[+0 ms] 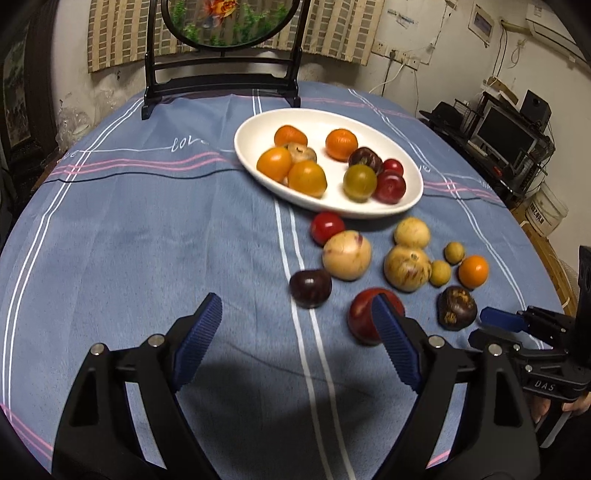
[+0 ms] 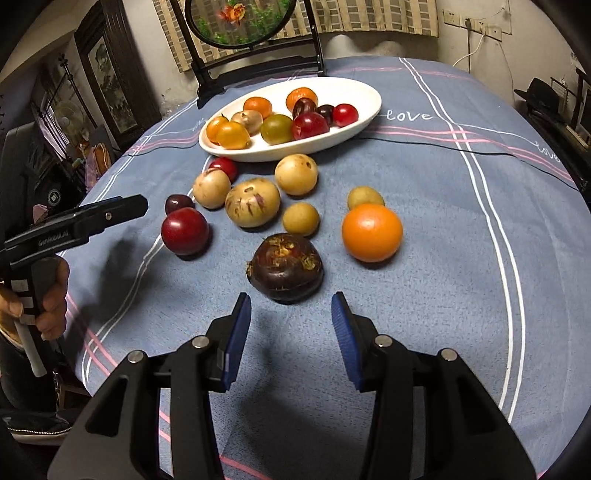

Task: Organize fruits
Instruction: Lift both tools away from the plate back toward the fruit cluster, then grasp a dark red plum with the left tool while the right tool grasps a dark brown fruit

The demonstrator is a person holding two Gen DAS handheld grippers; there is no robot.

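Note:
A white oval plate (image 1: 255, 129) (image 2: 365, 96) holds several orange, red, green and dark fruits. Loose fruits lie on the blue cloth in front of it: a big red plum (image 1: 360, 317) (image 2: 184, 230), a dark mangosteen (image 1: 456, 306) (image 2: 286, 267), an orange (image 1: 473, 271) (image 2: 371, 232), pale striped melons (image 1: 346, 254) (image 2: 253, 201), a small dark plum (image 1: 309, 288). My left gripper (image 1: 295, 317) is open and empty, its right finger in front of the red plum. My right gripper (image 2: 291, 314) is open and empty, just short of the mangosteen; it also shows in the left wrist view (image 1: 487, 325).
A round blue tablecloth (image 1: 147, 240) covers the table. A dark wooden stand with a round painted screen (image 1: 225, 22) stands behind the plate. The left gripper and the hand holding it show at the left of the right wrist view (image 2: 74, 221). Shelves and a monitor (image 1: 506, 136) stand at the right.

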